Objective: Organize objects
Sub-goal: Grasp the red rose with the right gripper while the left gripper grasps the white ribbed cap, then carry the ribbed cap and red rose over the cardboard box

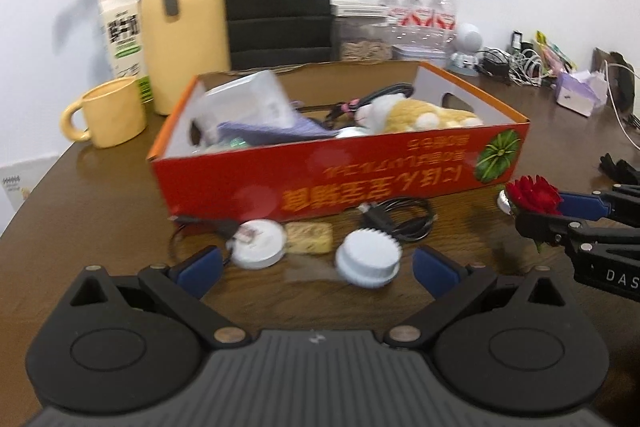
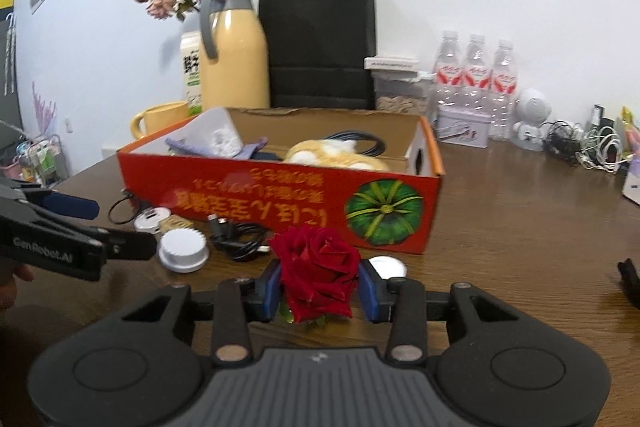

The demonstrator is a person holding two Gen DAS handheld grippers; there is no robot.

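Sitting above centre in both views, the red box [image 2: 280, 195] lies directly beyond the right gripper [image 2: 320, 287], which is clamped on the red rose [image 2: 316, 267]; the left gripper [image 1: 316, 267], spread wide, frames the ridged white cap [image 1: 368, 259].

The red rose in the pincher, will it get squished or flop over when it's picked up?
Probably a little squishy: the red rose sits between the right gripper's blue pads, and its layered petals look soft, so a hard squeeze could crush them. It looks light for its size. Only a bit of green shows below the bloom, so whether a stem would droop can't be told.
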